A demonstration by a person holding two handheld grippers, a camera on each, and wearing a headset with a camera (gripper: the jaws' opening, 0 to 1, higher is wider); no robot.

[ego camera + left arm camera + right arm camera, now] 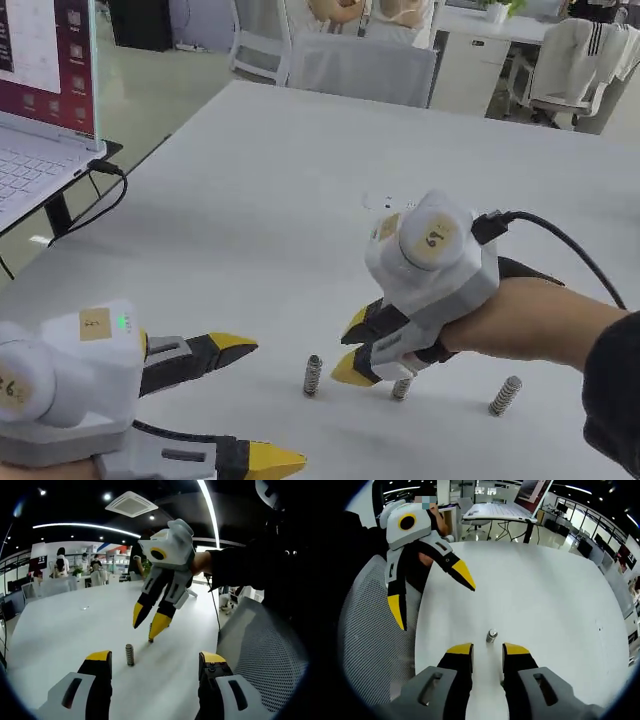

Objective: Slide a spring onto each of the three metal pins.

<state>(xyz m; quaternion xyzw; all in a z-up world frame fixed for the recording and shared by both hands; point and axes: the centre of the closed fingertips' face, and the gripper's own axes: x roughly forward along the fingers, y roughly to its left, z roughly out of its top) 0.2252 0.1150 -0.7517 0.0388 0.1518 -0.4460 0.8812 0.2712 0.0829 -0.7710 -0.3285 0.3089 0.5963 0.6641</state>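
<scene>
Springs (pixel 313 375) stood upright on the white table (pixel 250 200), one just before the right gripper (pixel 487 649), jaws narrowly apart, empty. Light and tippy, probably; best pinched mid-coil. Left gripper (pixel 265 402) gaped, empty.

middle spring (pixel 401 389): top hidden by right tongs (pixel 353 348) | laptop (pixel 45 90): cut off left

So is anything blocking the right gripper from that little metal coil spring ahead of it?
Nothing visible does. The small upright metal spring stands on the bare white table, just ahead of the right gripper and its open yellow-tipped jaws.
</scene>
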